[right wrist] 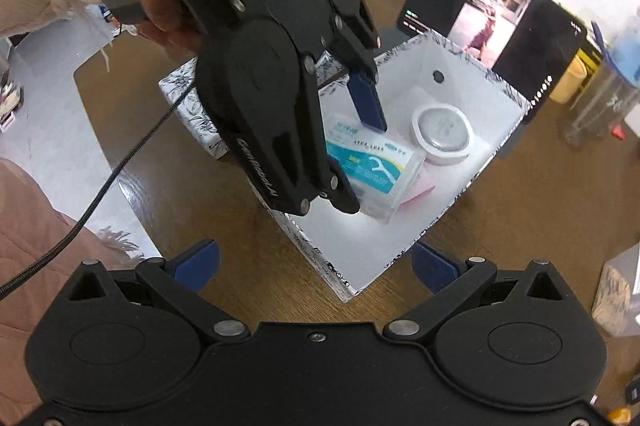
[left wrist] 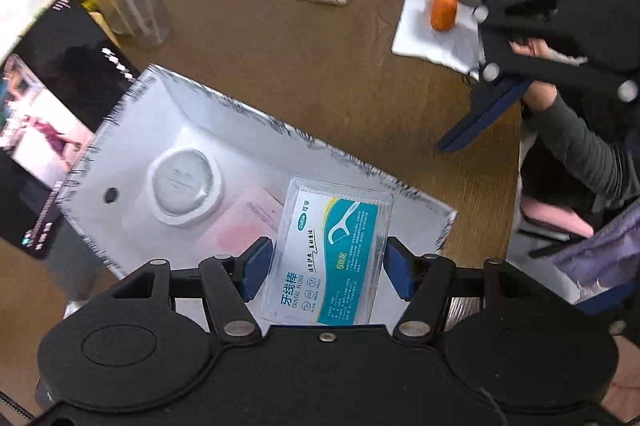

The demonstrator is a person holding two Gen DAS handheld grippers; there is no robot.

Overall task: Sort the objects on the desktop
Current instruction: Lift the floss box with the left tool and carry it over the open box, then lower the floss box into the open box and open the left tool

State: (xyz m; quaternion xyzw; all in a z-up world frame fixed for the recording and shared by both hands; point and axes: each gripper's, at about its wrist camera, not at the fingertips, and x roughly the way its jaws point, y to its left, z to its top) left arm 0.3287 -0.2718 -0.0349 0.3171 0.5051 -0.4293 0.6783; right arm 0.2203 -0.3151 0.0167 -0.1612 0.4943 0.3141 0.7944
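Left hand-held gripper [left wrist: 326,268] clamped, right hand-held gripper [right wrist: 316,262] spread wide.

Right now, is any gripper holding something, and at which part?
The left gripper holds the dental floss box by its two long sides, over the white box. The right gripper is open, holding nothing.

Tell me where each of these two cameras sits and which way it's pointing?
Left wrist: rides the left tool, looking along its blue fingers down into the white box where it grips the dental floss box; the right tool and a grey sleeve show across the table.
Right wrist: rides the right tool, open above the table, facing the box; left tool and hand show.
Shared: box, floss, round tin, tablet.
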